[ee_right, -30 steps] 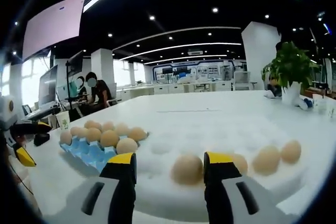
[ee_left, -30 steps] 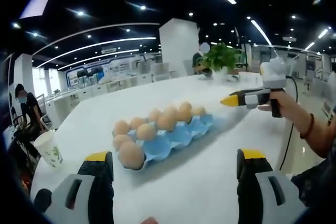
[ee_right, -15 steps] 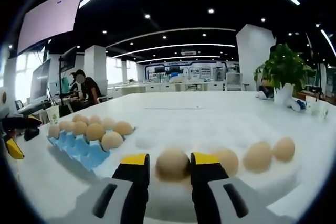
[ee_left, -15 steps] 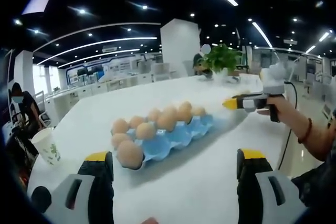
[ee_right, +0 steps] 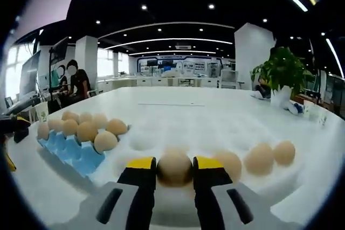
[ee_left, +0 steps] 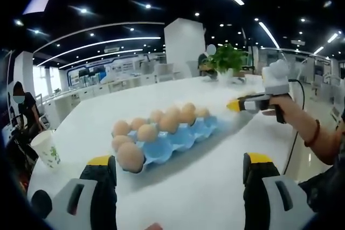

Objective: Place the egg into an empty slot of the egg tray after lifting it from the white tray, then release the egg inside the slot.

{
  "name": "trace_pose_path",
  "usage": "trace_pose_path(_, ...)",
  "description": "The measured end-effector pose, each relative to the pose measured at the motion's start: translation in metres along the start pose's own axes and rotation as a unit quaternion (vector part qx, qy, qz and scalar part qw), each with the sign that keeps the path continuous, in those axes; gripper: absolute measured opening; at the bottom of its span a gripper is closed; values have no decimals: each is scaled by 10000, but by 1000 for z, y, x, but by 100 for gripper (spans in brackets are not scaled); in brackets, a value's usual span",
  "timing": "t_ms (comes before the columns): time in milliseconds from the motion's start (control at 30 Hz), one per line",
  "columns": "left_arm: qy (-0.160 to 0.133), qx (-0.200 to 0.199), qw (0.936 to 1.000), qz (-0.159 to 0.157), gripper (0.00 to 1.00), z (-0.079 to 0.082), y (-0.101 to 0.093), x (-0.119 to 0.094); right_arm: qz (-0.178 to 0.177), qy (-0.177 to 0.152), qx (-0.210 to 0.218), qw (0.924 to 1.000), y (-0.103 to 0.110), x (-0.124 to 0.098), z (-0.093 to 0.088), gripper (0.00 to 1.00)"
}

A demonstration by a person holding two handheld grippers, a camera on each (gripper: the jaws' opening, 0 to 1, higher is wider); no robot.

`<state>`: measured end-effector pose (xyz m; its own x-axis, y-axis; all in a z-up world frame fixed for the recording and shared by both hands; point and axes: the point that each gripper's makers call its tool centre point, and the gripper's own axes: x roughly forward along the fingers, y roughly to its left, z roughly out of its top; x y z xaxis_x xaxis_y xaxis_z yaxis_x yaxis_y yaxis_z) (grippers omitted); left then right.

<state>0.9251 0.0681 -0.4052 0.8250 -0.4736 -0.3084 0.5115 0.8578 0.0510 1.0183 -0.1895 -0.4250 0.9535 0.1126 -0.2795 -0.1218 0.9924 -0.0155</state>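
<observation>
We count two trays on the table: one blue egg tray (ee_left: pixel 178 139) and one white tray (ee_right: pixel 253 179). In the left gripper view the blue egg tray carries nine eggs (ee_left: pixel 147 132) that we can make out, though those at the far end crowd together and the tally there is unsure. In the right gripper view the white tray shows four eggs: one egg (ee_right: pixel 174 168) between the yellow-tipped jaws and three more eggs (ee_right: pixel 260 158) in a row beside it. We also count one paper cup (ee_left: pixel 45 150), one potted plant (ee_right: pixel 281 75), and one seated person (ee_right: pixel 78 81) in the background.
</observation>
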Motion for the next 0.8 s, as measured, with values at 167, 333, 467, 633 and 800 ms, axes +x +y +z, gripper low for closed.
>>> trace_pose_path(167,-42,-20,9999,142,100,2,8,-7,23,69,91,9999,-2,1,0,27)
trace_pose_path(333,-18,-28,9998,193,100,1,12,-8,68,-49,117,9999,-2,0,1,27)
trace_pose_path(467,7,-49,9998,217,100,-2,13,-9,69,-427,103,9990,-2,-4,19,27)
trace_pose_path(633,-10,-77,9997,242,100,-2,15,-10,138,-614,15,9980,3,-7,32,27)
trace_pose_path(800,-14,-68,9997,225,100,-2,15,-11,155,-534,-66,9984,6,-6,29,27)
